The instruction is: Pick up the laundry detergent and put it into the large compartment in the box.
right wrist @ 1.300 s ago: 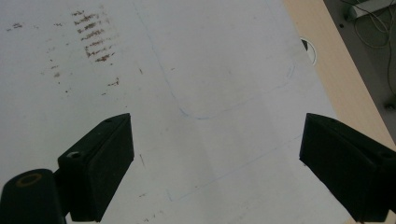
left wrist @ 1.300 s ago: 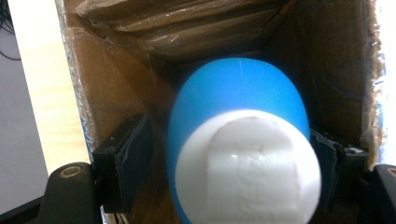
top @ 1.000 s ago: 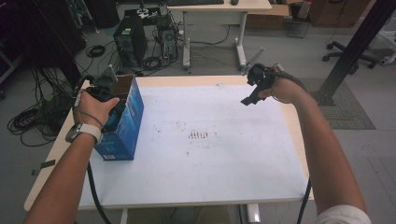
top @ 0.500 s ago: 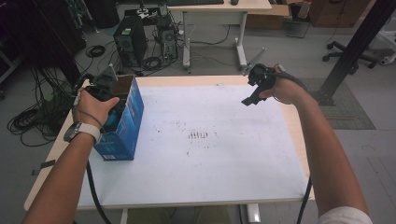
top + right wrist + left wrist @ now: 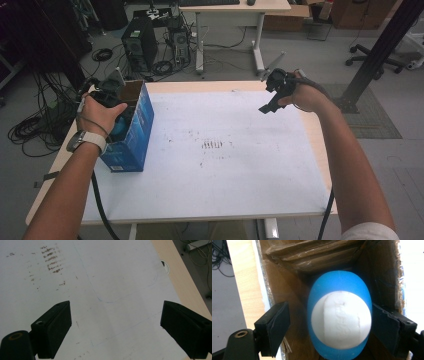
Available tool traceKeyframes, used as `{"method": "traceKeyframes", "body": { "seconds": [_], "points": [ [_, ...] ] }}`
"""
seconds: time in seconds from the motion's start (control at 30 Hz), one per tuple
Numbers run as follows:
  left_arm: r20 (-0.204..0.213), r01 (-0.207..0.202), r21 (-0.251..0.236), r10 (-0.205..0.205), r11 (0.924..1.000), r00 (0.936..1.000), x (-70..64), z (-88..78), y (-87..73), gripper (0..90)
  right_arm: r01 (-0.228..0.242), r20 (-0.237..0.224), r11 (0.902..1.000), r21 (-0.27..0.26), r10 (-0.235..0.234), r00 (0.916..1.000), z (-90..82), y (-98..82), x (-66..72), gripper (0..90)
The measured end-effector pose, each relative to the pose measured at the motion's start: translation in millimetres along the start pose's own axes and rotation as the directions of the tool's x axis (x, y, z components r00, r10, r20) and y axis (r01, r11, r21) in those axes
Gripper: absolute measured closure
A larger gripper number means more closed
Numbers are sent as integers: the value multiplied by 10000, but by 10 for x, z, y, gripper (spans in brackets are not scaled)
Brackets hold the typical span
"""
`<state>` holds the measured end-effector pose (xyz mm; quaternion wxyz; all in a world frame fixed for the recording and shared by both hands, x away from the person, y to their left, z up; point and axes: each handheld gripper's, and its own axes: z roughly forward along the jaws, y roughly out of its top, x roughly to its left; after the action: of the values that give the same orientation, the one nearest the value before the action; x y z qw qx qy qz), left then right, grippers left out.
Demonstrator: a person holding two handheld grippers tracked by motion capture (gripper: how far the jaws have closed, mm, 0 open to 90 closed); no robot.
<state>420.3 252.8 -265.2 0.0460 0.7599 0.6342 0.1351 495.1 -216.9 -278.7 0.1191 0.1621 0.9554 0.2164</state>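
Left gripper (image 5: 329,325) jaws just opening around blue egg (image 5: 339,315).

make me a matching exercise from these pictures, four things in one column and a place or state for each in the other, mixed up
Things:
1. blue and white egg-shaped object
2. blue cardboard box
3. left gripper
4. right gripper

Places or states:
A. stands at the table's left edge, top open
B. jaws open, nothing between them, above the white table top
C. lies inside the box
D. jaws just been opening, apart on either side of the egg shape

Pairs: 1-C, 2-A, 3-D, 4-B
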Motion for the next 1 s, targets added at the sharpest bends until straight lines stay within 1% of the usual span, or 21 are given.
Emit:
{"method": "traceKeyframes", "body": {
  "seconds": [0.03,0.1,0.3,0.47,0.67,0.87,0.93,1.0],
  "points": [
    [-24,25,-72,-25,10000,10000,1,-11,-1,170,2,1,10000,-6,-2,10000,-2,1,0,100],
    [-17,14,-65,-15,10000,10000,-2,-22,1,142,1,11,10000,-15,-1,10000,-7,1,1,100],
    [-19,-19,-98,19,10000,10000,-19,-38,-5,146,-12,19,10000,-44,12,10000,-20,-2,11,100],
    [142,3,-138,-1,9999,9999,-9,-76,-15,142,-6,37,10000,-53,6,10000,-33,-10,16,100],
    [214,-23,-242,28,9997,9998,-7,-160,-17,136,-8,46,10000,-82,9,10000,-51,-7,29,101],
    [241,-149,-359,157,9992,9996,-23,-269,-18,125,-9,62,10000,-99,10,10000,-78,-12,39,100],
    [316,-214,-377,226,9991,9992,-26,-309,-22,131,-18,67,9999,-122,19,10000,-87,-15,42,100],
    [286,-267,-437,279,9987,9992,-34,-350,-27,132,-14,67,9999,-128,15,10000,-95,-17,44,100]
  ]
}}
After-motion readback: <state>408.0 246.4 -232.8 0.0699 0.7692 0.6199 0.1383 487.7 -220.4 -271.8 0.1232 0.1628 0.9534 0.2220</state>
